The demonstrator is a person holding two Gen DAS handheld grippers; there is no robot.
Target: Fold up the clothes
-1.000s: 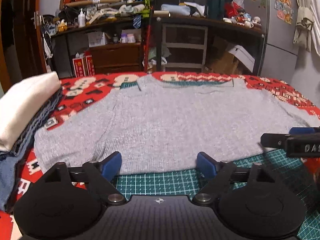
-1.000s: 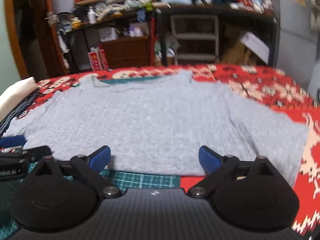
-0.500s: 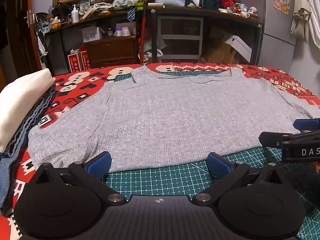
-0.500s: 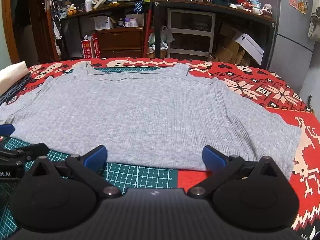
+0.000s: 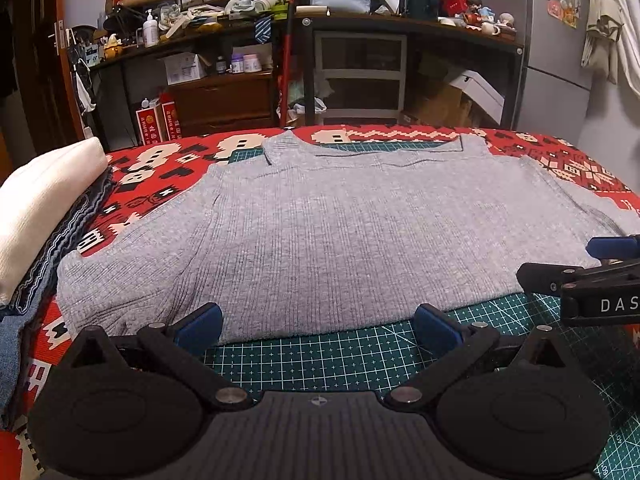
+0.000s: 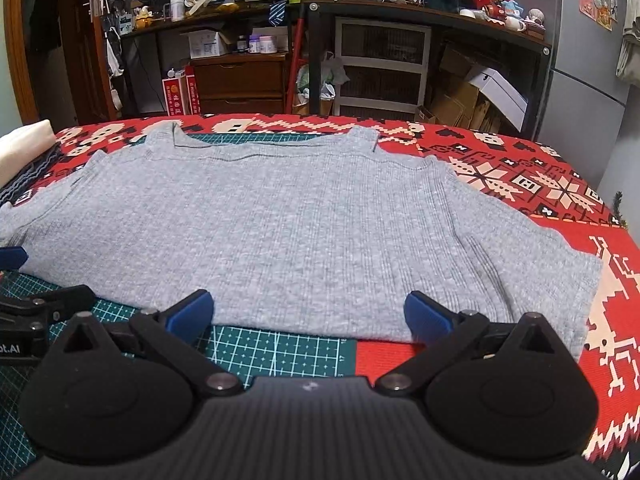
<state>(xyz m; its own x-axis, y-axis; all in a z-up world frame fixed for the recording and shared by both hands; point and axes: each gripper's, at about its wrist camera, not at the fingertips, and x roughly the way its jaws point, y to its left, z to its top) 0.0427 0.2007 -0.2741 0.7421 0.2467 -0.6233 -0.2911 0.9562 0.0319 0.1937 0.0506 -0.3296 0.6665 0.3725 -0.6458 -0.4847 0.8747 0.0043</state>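
A: Obs. from where I stand: grey ribbed top [image 5: 340,236] lies flat, spread on the surface [image 6: 540,184], over a red patterned cloth [image 6: 500,168] and a green cutting mat [image 5: 328,356]; neckline at the far edge, hem nearest both tools; long axis runs side to side, sleeve to sleeve.

B: Tongs?

A: Left tongs [image 5: 318,326] spread wide, nothing held, parked just short of the hem, toward the garment's left half; right tongs [image 6: 306,314] likewise wide apart and empty, at the hem toward its right half; so the garment is straight ahead of both; neither tip clearly touches fabric.

B: Which side is nearer what?

A: Left sleeve sits nearer the left tool, right sleeve nearer the right; my guess: next grab is hem or sleeve, each hand on its own side.

B: Anything unclear?

A: Right sleeve end is cut off in left view; left cuff runs out of frame in right view; hem partly masked by the tool bodies; stack of folded items [image 5: 44,208] at far left, cropped, count n/a.
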